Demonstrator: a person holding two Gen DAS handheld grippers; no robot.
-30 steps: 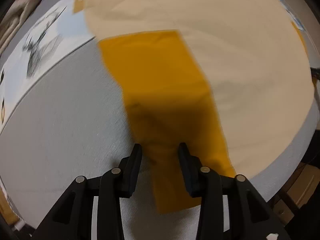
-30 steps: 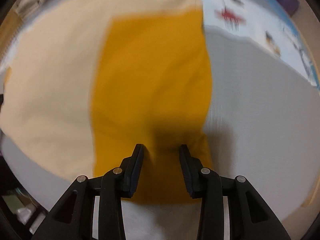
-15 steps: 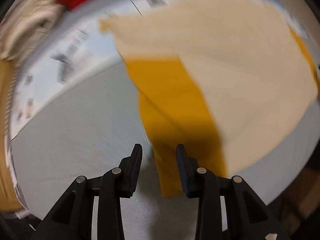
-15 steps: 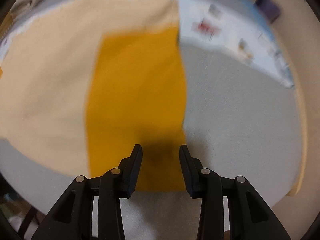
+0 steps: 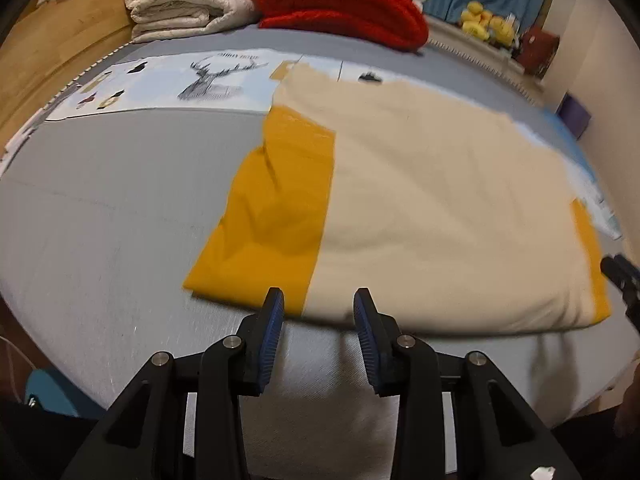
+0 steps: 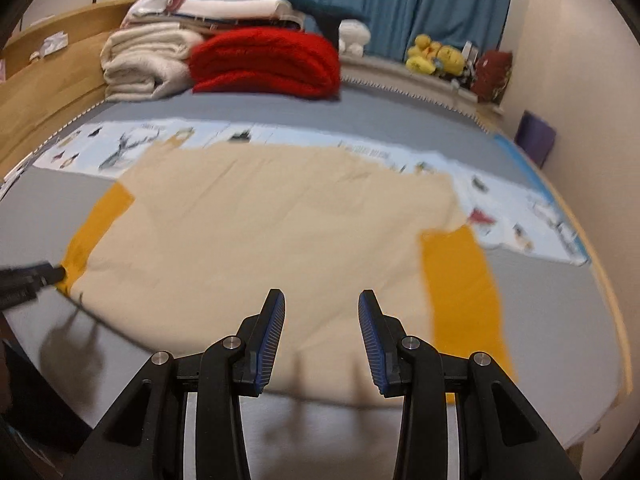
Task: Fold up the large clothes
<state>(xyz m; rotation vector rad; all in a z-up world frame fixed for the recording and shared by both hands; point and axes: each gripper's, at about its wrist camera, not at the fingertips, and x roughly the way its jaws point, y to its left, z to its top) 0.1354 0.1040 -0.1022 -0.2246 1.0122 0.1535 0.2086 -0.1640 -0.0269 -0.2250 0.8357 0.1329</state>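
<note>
A large cream garment (image 5: 440, 200) with mustard-yellow sleeves lies spread flat on the grey bed (image 5: 100, 220). In the left wrist view one yellow sleeve (image 5: 272, 216) lies along its left side. My left gripper (image 5: 318, 312) hovers open over the near hem where the yellow meets the cream, with nothing between its fingers. The right wrist view shows the cream body (image 6: 280, 220) with a yellow sleeve (image 6: 460, 280) at the right. My right gripper (image 6: 322, 312) stands open above the near hem, holding nothing. Each gripper's tip shows at the edge of the other's view.
Folded cream blankets (image 6: 144, 64), a red blanket (image 6: 264, 62) and more clothes are stacked at the head of the bed. A pale printed sheet (image 5: 180, 80) lies behind the garment. A wooden headboard (image 6: 52, 40), blue curtains, yellow plush toys (image 6: 436, 56) and a purple box (image 6: 534, 136) border the bed.
Both grippers have drawn back and upward from the yellow sleeves, so the whole garment and the stack at the bed's head have come into view. The sleeves stay flat on the bed.
</note>
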